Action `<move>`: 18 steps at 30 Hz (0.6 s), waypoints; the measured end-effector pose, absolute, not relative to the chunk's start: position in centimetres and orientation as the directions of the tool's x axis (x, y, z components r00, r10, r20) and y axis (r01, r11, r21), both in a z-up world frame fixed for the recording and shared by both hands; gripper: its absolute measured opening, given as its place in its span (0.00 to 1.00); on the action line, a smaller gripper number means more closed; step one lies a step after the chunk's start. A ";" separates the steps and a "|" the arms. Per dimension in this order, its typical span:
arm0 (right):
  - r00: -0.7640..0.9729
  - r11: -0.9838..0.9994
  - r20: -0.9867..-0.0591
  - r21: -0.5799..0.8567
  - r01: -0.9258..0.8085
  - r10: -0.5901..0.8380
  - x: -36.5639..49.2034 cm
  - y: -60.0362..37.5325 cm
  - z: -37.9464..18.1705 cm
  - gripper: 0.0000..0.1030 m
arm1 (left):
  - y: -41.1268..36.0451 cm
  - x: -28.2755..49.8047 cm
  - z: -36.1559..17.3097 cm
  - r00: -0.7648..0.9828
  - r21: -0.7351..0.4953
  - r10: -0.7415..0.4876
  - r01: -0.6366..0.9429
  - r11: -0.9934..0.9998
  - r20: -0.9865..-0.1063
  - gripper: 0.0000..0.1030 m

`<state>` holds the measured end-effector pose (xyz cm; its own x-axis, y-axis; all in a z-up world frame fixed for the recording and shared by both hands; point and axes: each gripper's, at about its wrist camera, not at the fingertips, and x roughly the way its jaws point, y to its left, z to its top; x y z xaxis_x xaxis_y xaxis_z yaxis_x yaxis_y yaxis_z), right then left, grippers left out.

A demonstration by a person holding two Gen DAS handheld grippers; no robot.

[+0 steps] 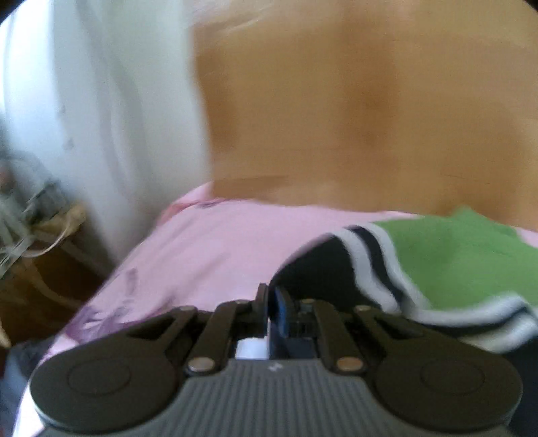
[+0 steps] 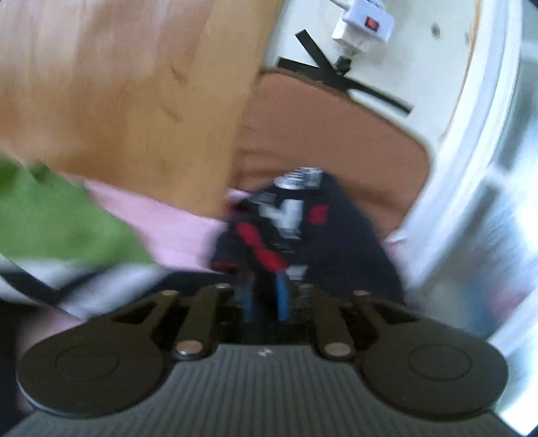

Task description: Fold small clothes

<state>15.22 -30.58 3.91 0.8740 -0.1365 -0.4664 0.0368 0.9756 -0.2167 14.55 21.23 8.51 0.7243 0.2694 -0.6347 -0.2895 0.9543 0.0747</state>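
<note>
A small garment, green (image 1: 460, 259) with white and navy stripes and a navy part, lies on a pink sheet (image 1: 215, 245). My left gripper (image 1: 270, 302) is shut on the garment's navy edge (image 1: 316, 269). In the right wrist view the same green cloth (image 2: 60, 222) is at the left. My right gripper (image 2: 265, 295) is shut on the navy cloth with red and white print (image 2: 312, 235) that bunches up ahead of the fingers. Both views are motion-blurred.
A wooden headboard (image 1: 353, 111) rises behind the bed, also in the right wrist view (image 2: 127, 101). A white wall (image 1: 111, 117) and a stand with cables (image 1: 37, 228) are at the left. A brown chair seat (image 2: 336, 134) and a white power strip (image 2: 363, 27) are at the right.
</note>
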 end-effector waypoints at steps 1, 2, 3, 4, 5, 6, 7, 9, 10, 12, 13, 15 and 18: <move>0.879 0.988 -0.469 -0.153 0.008 -0.080 14.7 -30.2 4.2 0.32 | 22.8 15.2 8.4 0.699 0.032 0.264 -0.327 0.945 -0.665 0.06; 0.882 0.993 -0.471 -0.117 -0.026 -0.033 14.3 -29.6 4.4 0.32 | 24.0 15.6 8.4 0.688 -0.018 0.247 -0.355 0.935 -0.682 0.06; 0.881 0.993 -0.472 -0.090 -0.071 0.020 14.0 -29.0 4.5 0.32 | 24.4 15.7 8.7 0.693 -0.041 0.234 -0.356 0.933 -0.682 0.07; 0.878 0.991 -0.473 -0.068 -0.118 0.072 13.7 -28.2 4.6 0.32 | 24.4 15.8 9.0 0.703 -0.039 0.240 -0.356 0.934 -0.670 0.09; 0.872 0.985 -0.473 -0.050 -0.165 0.122 13.5 -27.6 4.8 0.32 | 23.7 15.7 9.5 0.713 -0.006 0.279 -0.369 0.929 -0.643 0.10; 0.867 0.979 -0.474 -0.045 -0.198 0.154 13.5 -26.6 4.8 0.33 | 23.2 15.7 9.8 0.721 0.018 0.305 -0.376 0.926 -0.623 0.14; 0.862 0.972 -0.474 -0.049 -0.229 0.179 13.8 -25.6 5.0 0.34 | 22.7 15.9 10.2 0.731 0.022 0.301 -0.365 0.931 -0.612 0.25; 0.849 0.958 -0.481 -0.062 -0.279 0.217 15.1 -24.3 5.3 0.41 | 21.4 16.8 10.8 0.759 0.001 0.253 -0.316 0.949 -0.600 0.33; 0.843 0.952 -0.487 -0.070 -0.298 0.228 16.1 -23.6 5.4 0.43 | 20.5 17.4 11.0 0.769 0.007 0.240 -0.294 0.956 -0.592 0.33; 0.830 0.942 -0.504 -0.085 -0.324 0.240 18.5 -22.4 5.5 0.47 | 18.0 19.0 10.9 0.783 0.053 0.213 -0.225 0.973 -0.584 0.36; 0.816 0.937 -0.521 -0.083 -0.339 0.249 20.2 -21.8 5.3 0.50 | 16.8 19.9 10.7 0.788 0.085 0.201 -0.187 0.979 -0.582 0.40; 0.785 0.926 -0.562 -0.087 -0.368 0.259 23.2 -20.7 4.7 0.61 | 14.2 22.2 9.7 0.793 0.162 0.173 -0.095 0.982 -0.584 0.50; 0.754 0.918 -0.624 -0.143 -0.370 0.207 27.1 -19.7 3.0 0.64 | 11.3 25.4 6.9 0.771 0.250 0.159 0.000 0.968 -0.616 0.58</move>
